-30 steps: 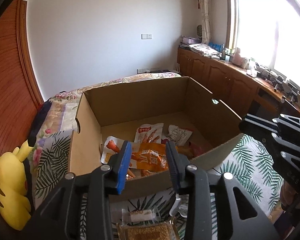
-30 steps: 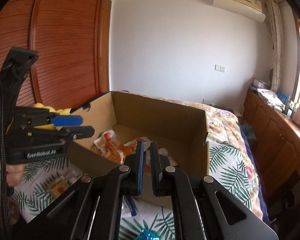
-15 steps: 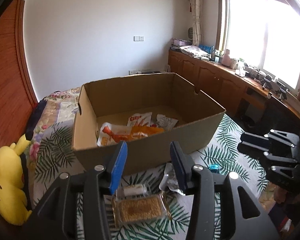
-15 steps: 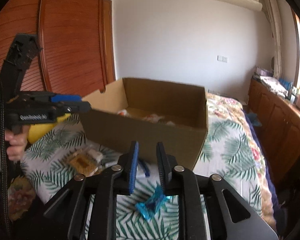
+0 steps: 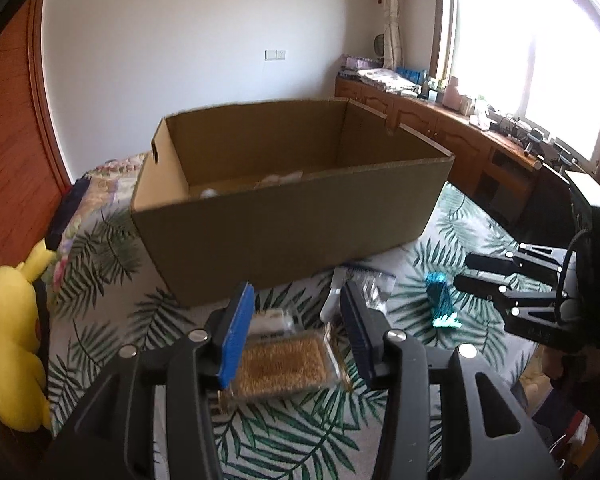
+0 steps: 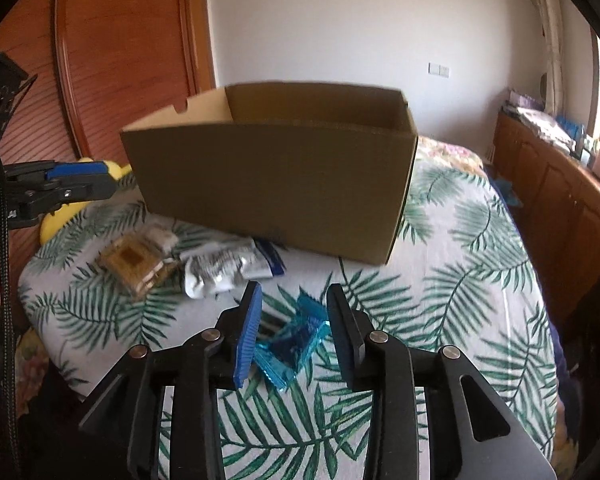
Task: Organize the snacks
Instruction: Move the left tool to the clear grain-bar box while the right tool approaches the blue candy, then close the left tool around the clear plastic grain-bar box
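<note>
Left tool (image 5: 296,326) wide open, empty, over clear-wrapped brown snack pack (image 5: 282,364) at lower centre. Right tool (image 6: 294,330) wide open, empty, straddling blue wrapped snack (image 6: 290,338). Cardboard box (image 6: 276,184) at mid-frame on bed (image 6: 476,280).

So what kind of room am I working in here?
Most likely a bedroom: the cardboard box and loose snacks sit on a bed with a palm-leaf bedspread, a yellow plush toy lies beside it, and wooden cabinets run under the window.

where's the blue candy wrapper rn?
Blue candy wrapper lies on the leaf-print bedspread between the open right gripper fingers, in front of the cardboard box.
</note>
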The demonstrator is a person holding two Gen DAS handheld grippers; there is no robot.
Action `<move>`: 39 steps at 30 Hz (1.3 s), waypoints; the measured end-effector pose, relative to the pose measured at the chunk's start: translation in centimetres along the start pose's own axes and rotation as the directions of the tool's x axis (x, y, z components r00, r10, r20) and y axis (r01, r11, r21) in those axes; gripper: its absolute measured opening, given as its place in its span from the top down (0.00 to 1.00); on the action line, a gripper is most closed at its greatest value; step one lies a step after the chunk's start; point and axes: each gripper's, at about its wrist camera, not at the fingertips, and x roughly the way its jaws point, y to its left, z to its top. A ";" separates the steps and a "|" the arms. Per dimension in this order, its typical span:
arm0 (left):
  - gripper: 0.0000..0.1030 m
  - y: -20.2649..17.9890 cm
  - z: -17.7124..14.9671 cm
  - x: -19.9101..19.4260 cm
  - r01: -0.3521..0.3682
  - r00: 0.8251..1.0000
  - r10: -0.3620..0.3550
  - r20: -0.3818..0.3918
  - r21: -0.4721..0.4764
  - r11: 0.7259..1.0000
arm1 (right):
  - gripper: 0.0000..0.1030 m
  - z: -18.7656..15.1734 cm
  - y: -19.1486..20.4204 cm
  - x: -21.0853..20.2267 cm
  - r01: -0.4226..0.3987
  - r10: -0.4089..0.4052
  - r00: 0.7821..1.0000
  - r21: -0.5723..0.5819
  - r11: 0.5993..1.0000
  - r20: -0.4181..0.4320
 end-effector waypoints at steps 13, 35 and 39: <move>0.56 1.1 -4.1 3.2 -0.009 0.997 0.006 -0.077 -0.045 0.999 | 0.60 -0.9 -0.8 4.0 0.012 -0.005 0.989 0.041 0.999 -0.146; 0.53 0.9 -4.6 4.6 -0.074 0.992 0.074 -0.104 0.009 0.997 | 0.44 -0.9 0.1 5.2 0.037 -0.041 0.986 -0.025 0.999 -0.161; 0.49 1.1 -4.5 4.8 -0.081 0.992 0.080 -0.097 0.000 0.997 | 0.44 -0.9 0.0 5.2 0.037 -0.041 0.986 -0.026 0.999 -0.161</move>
